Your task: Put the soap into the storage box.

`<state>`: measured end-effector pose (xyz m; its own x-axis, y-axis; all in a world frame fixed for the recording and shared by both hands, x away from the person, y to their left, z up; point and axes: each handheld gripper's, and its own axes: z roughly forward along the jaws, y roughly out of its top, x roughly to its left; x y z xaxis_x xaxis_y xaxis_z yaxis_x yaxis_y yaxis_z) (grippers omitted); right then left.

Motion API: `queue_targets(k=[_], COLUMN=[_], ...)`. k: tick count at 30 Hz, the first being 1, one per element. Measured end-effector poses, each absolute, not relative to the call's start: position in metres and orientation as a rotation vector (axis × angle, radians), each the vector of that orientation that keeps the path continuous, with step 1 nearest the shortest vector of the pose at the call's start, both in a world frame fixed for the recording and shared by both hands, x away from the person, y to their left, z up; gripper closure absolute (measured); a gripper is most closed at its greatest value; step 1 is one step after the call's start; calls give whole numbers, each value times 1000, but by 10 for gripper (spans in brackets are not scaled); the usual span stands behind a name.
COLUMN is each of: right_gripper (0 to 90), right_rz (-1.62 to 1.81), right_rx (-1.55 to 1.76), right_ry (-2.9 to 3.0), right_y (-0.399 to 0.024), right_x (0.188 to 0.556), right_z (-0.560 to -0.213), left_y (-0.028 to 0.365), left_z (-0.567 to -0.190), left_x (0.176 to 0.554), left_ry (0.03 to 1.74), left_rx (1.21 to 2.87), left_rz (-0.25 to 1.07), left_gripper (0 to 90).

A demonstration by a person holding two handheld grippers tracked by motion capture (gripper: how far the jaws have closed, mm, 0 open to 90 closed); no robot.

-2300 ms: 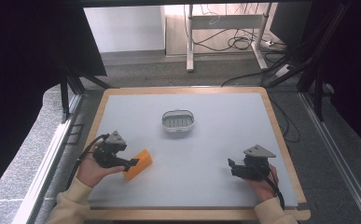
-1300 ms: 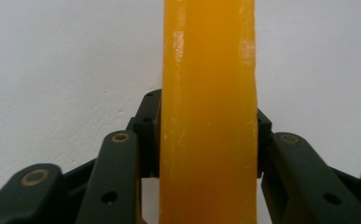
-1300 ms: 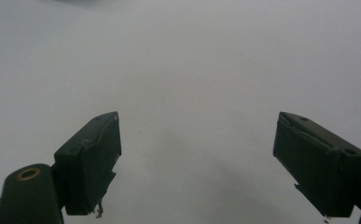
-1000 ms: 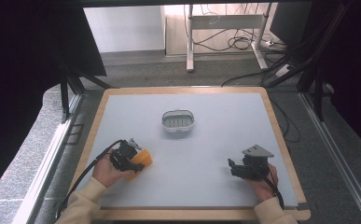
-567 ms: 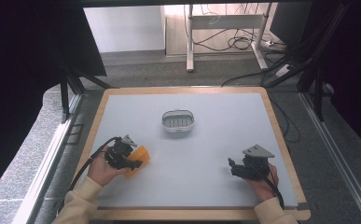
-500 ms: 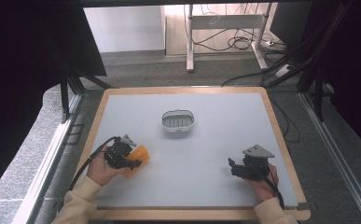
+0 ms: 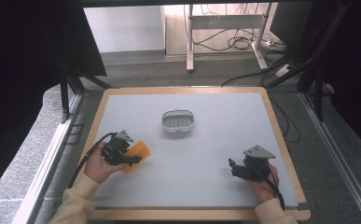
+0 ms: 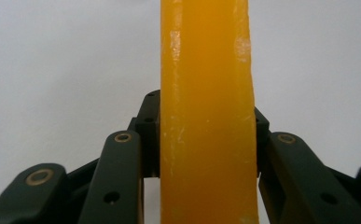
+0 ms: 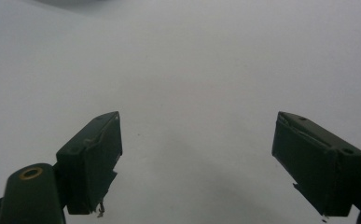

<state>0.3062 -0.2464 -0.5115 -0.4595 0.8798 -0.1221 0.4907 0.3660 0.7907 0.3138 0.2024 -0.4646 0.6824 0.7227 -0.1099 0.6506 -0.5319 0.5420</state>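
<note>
Left gripper (image 7: pixel 132 158) clamped on an orange soap bar (image 7: pixel 136 155) near the table's (image 7: pixel 215 154) left edge, right gripper (image 7: pixel 232 168) wide open over bare surface, soap dish (image 7: pixel 178 121) well apart behind them

From my remote station: a pale grey surface (image 7: pixel 206 158) spreads ahead of both the left fingers (image 7: pixel 134 159) and the right fingers (image 7: pixel 232 168), bordered by a light wooden frame (image 7: pixel 183 89). The same plain surface (image 9: pixel 197 70) lies between and beyond the right fingers (image 9: pixel 94 154), which stand wide apart. Well beyond both sets of fingers, past the frame's far edge, I see grey floor (image 7: pixel 169 70), the white legs of a stand (image 7: pixel 189 42) and a tangle of black cables (image 7: pixel 236 43) beside them. Black drapes (image 7: pixel 24 51) hang far to the outside of the left fingers; a metal rail (image 7: pixel 341 154) runs outside the right fingers.
</note>
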Motion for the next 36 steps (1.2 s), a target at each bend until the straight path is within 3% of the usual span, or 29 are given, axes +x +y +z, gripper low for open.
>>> queue_targets(k=[36], right_gripper=[165], right_rz=[967], right_rx=[1194], right_ry=[2089], right_y=[-249], right_x=[306], right_z=[-512], left_y=[186], left_z=[-425], left_x=[351], left_ry=[951], left_rx=[2395], left_rz=[223], left_gripper=[620])
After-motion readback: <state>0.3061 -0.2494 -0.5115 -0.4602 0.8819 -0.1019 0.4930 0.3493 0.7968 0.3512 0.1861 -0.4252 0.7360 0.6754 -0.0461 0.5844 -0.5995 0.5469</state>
